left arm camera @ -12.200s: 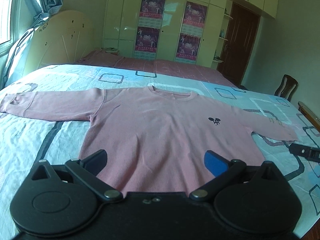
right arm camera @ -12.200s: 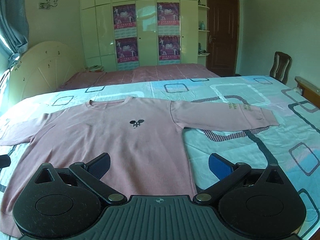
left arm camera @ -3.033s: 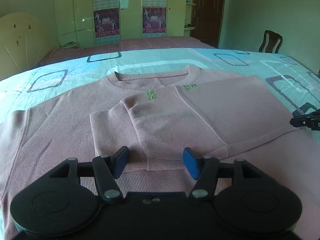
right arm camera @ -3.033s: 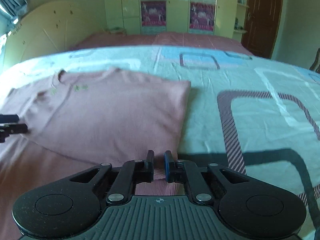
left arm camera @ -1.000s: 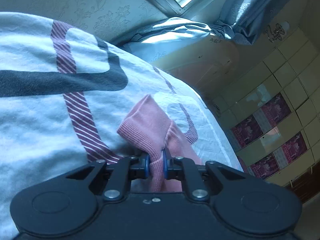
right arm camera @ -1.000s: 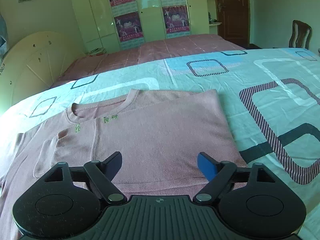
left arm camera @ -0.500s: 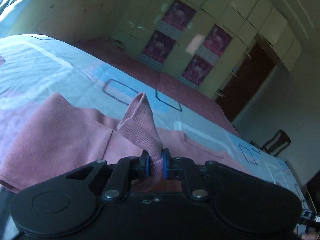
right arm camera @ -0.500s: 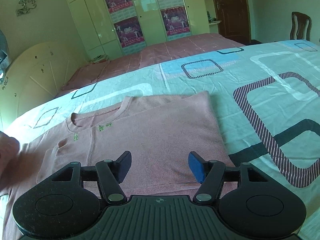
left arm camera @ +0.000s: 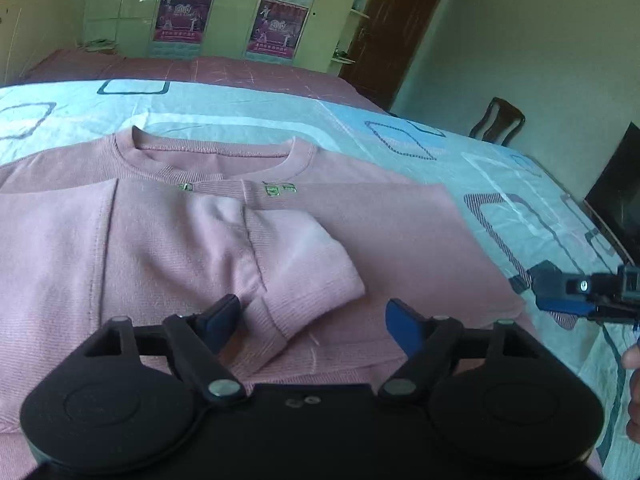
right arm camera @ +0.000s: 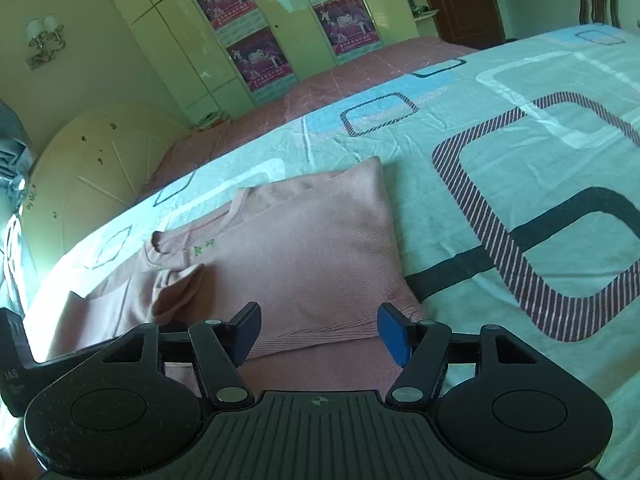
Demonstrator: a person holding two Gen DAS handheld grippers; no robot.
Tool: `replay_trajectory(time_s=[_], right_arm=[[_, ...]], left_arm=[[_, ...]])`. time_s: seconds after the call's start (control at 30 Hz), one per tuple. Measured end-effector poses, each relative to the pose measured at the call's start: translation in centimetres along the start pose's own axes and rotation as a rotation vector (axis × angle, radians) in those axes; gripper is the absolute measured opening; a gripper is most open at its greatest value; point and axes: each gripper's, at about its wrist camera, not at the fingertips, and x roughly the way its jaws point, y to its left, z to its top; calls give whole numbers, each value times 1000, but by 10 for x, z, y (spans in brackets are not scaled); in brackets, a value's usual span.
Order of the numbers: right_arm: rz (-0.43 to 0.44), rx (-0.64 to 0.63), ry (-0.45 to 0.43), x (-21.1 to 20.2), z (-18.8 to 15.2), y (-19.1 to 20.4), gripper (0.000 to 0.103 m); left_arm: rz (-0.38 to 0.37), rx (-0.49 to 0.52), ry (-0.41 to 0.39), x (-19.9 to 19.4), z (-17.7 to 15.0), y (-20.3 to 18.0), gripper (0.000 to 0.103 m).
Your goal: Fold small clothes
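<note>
L tool (left arm camera: pixel 312 320) sits nearest in its view, jaws spread wide, nothing between them. The sleeve cuff (left arm camera: pixel 308 276) lies loose just ahead, between the pads at approx 12 o'clock, closer to the L pad. R tool (right arm camera: pixel 318 330) likewise spread apart, empty, hovering over the lower hem of the pink sweater (right arm camera: pixel 312 256); its blue tip also shows in the L view at 3 o'clock (left arm camera: pixel 576 292), w/ a bit of hand below it at the frame edge.

Sweater lies flat on the bed (right arm camera: pixel 500 152), both sides folded inward over the body, one sleeve doubled back on top, neckline at 12 o'clock. Small green embroidered marks under the collar (left arm camera: pixel 280 189), too small to read.

Bedsheet is pale blue w/ rounded-square outlines, some striped. Beyond it a plain pink-red cover (left arm camera: pixel 192 70). Far end: cream wardrobe doors (right arm camera: pixel 192 40) carrying four purple posters (left arm camera: pixel 182 14), text unreadable. Dark wood door (left arm camera: pixel 390 28) at 1 o'clock, wooden chair (left arm camera: pixel 498 120) at 2 o'clock, wall lamp (right arm camera: pixel 42 38) at 10 o'clock in the R view. Curved cream headboard (right arm camera: pixel 100 164) at 9–10 o'clock. Partial letters "JAS" on the black L-tool body (right arm camera: pixel 12 374) at the R view's left edge.
</note>
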Motion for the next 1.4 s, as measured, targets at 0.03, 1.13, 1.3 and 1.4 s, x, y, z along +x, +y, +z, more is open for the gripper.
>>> replay_trajectory(time_s=[0.03,1.13,1.3,1.4], right_arm=[[28,15,7,3,1,3,64],[-18,-392,68,82,10,101,8],[-1,-301,87,85,-13,79,8],[-11,-285,84,87,-17,79,8]], left_arm=[[31,31,-8,-8,-3,-1,67],[389,-123,-60,-135,-44,165,12],[381,-116,-52,-134,-43,167,12],[379,-114,-50,-132,-42,168,12]])
